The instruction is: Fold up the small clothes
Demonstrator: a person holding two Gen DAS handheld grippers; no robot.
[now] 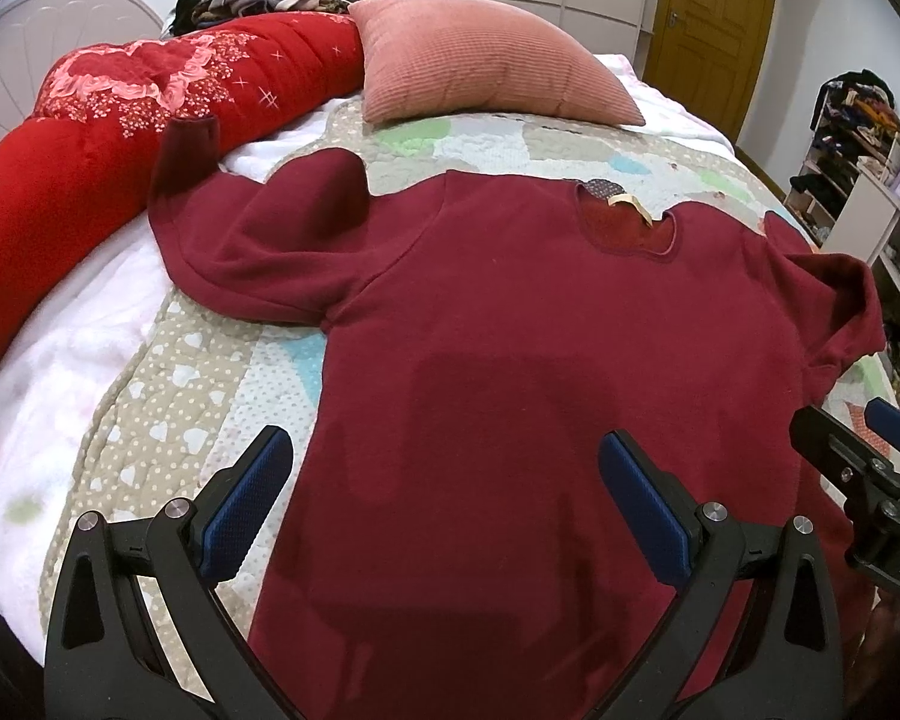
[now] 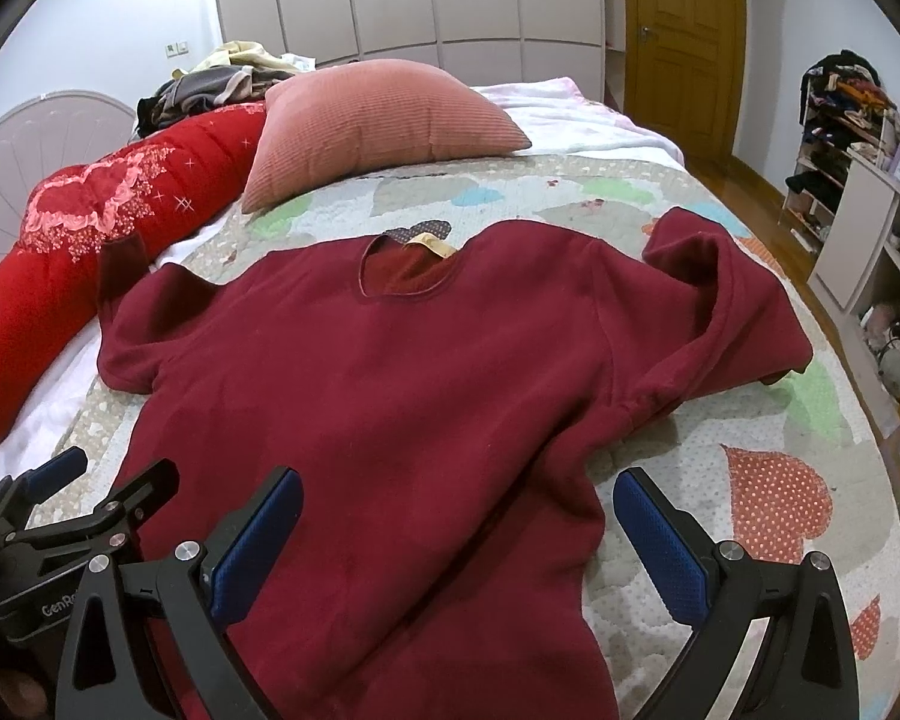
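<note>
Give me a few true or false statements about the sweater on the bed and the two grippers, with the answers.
1. The dark red sweater lies spread flat on the quilt. True.
2. The left gripper is clamped on the hem. False: its jaws stand open, holding nothing.
3. The right gripper is open. True.
4. The pink pillow lies on top of the sweater. False: it sits apart, beyond the neckline.
5. The sweater is already folded in half. False: both sleeves are still spread out.

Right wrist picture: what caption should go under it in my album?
Open right gripper above a dark red sweater spread flat on a patchwork quilt, pink pillow behind.
</note>
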